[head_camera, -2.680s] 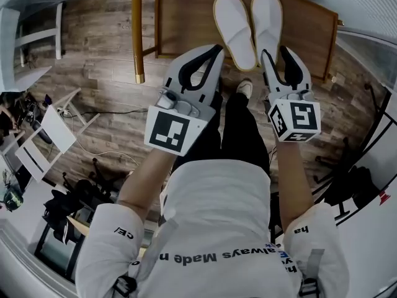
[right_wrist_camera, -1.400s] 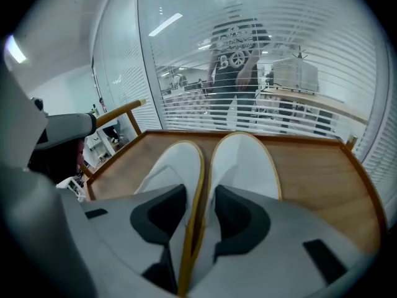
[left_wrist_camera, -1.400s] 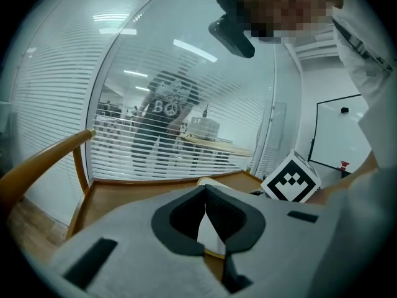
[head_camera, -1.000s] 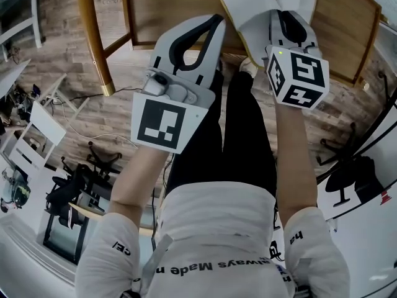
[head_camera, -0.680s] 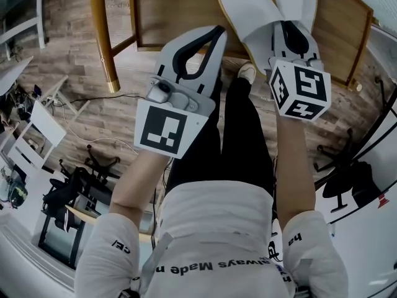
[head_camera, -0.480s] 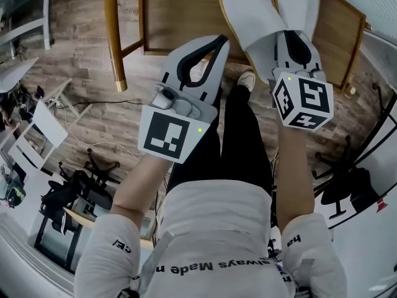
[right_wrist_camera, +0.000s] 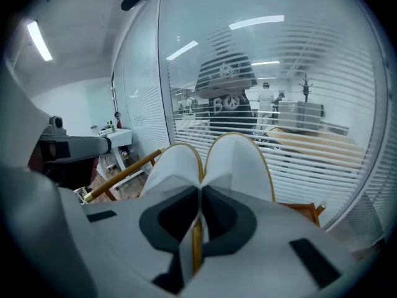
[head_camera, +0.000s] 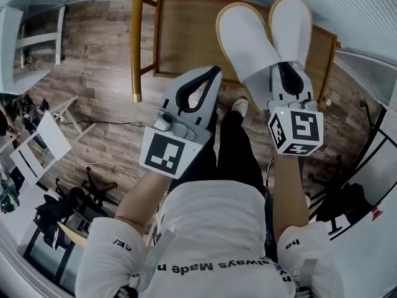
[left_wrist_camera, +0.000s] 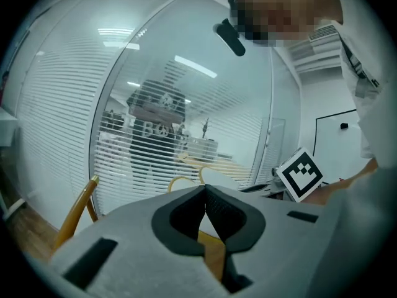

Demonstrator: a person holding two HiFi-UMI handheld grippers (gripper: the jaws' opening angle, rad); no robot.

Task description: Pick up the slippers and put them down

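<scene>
Two white slippers with tan edging, one [head_camera: 247, 39] beside the other [head_camera: 291, 23], hang side by side in the air above a brown wooden tabletop [head_camera: 186, 36]. My right gripper [head_camera: 279, 65] is shut on their near ends. In the right gripper view the pair [right_wrist_camera: 239, 157] fans out past the closed jaws of the right gripper [right_wrist_camera: 200, 190], with the tan edges pinched between the pads. My left gripper [head_camera: 216, 70] is held to the left of the slippers, shut with nothing in it. In its own view the left gripper [left_wrist_camera: 205, 189] has its tips together.
A golden-brown table leg [head_camera: 136, 42] stands left of the tabletop. A wood-plank floor [head_camera: 93, 79] lies below, with a cable, white racks [head_camera: 37, 144] and dark chair bases at the left. A glass wall with blinds [right_wrist_camera: 298, 79] is straight ahead.
The slippers lay flat on the tabletop with both grippers short of them. The right gripper has since closed on their near ends, and both grippers have risen, lifting the pair.
</scene>
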